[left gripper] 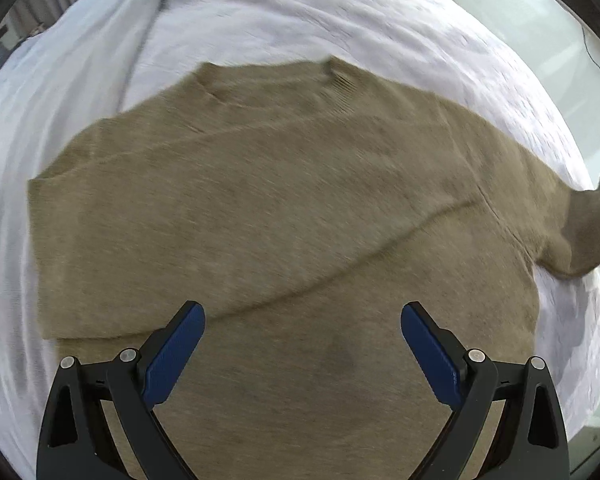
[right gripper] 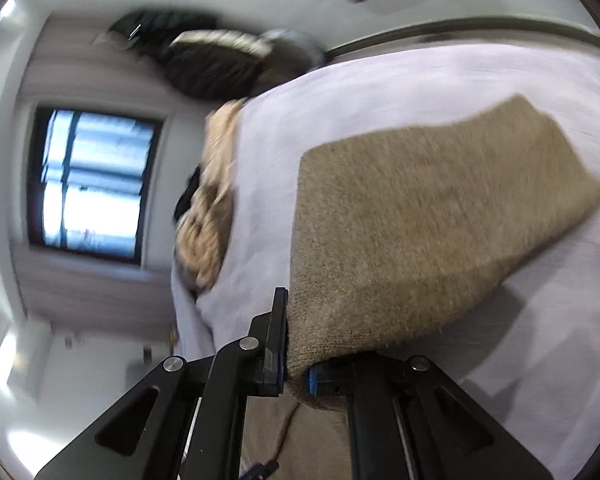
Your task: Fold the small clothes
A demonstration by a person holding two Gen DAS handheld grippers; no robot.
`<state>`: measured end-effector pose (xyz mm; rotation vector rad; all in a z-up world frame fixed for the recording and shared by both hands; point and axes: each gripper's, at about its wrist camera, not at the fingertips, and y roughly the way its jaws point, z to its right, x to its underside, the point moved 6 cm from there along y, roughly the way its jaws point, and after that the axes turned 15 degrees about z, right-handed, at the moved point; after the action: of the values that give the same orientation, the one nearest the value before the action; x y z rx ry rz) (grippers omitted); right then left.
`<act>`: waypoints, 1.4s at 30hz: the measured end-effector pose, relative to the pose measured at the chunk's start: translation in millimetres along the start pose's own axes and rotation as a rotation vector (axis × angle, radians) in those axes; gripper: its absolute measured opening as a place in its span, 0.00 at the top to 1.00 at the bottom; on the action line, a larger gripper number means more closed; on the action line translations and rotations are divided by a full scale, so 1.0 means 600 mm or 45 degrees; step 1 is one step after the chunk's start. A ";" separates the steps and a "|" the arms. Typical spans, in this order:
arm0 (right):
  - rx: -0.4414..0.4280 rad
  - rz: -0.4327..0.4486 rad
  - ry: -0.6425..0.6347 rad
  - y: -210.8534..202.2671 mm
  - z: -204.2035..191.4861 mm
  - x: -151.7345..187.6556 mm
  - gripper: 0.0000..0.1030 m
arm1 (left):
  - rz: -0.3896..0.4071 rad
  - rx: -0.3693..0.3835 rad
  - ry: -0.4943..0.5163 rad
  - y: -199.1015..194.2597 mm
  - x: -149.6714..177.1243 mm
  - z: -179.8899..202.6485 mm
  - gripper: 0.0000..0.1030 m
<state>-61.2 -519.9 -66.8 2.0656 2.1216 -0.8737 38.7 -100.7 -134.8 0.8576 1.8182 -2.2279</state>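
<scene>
Sweater point(left gripper: 284, 200), a fuzzy olive-brown knit with a ribbed collar, lies spread on the pale lavender bedsheet point(left gripper: 340, 24), its left side folded over the body. Left gripper point(left gripper: 302, 320) hovers above the hem, blue pads spread wide with nothing between them. Right gripper point(right gripper: 296, 344) is clamped on the lifted sleeve point(right gripper: 420, 220).

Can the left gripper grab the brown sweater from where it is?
Probably yes. The left gripper hangs open right above the sweater, with nothing between them. The right gripper already pinches one sleeve.
</scene>
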 end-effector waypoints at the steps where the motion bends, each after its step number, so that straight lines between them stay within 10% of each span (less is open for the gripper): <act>1: -0.031 -0.034 -0.050 0.016 -0.027 0.014 0.92 | 0.016 -0.014 -0.015 -0.003 -0.005 -0.011 0.04; 9: -0.195 -0.422 -0.505 0.161 -0.204 0.242 0.92 | 0.078 -0.119 -0.155 -0.021 -0.007 -0.118 0.04; 15: -0.037 -0.752 -0.685 0.242 -0.169 0.447 0.87 | 0.096 -0.215 -0.259 -0.020 0.011 -0.191 0.04; 19: 0.106 -0.796 -0.544 0.258 -0.110 0.462 0.73 | 0.095 -0.233 -0.296 -0.021 0.024 -0.224 0.04; 24: 0.116 -0.575 -0.267 0.225 -0.084 0.388 0.51 | 0.111 -0.226 -0.327 -0.033 0.030 -0.256 0.04; 27: 0.152 -0.488 -0.187 0.240 -0.082 0.361 0.62 | 0.121 -0.202 -0.361 -0.033 0.027 -0.270 0.04; 28: 0.153 -0.477 -0.187 0.245 -0.087 0.357 0.90 | 0.127 -0.191 -0.373 -0.035 0.027 -0.273 0.04; 29: 0.150 -0.472 -0.215 0.248 -0.097 0.358 0.93 | 0.134 -0.175 -0.386 -0.038 0.025 -0.278 0.04; 36: -0.141 -0.694 -0.796 0.264 -0.255 0.511 0.93 | 0.190 -0.133 -0.454 -0.061 0.019 -0.320 0.04; 42: -0.087 -1.015 -1.190 0.256 -0.221 0.679 0.92 | 0.175 -0.129 -0.527 -0.062 0.034 -0.354 0.04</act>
<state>85.3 -103.5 -179.1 0.4503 2.2128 -1.4036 76.5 112.6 -136.1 0.4438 1.6074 -2.0218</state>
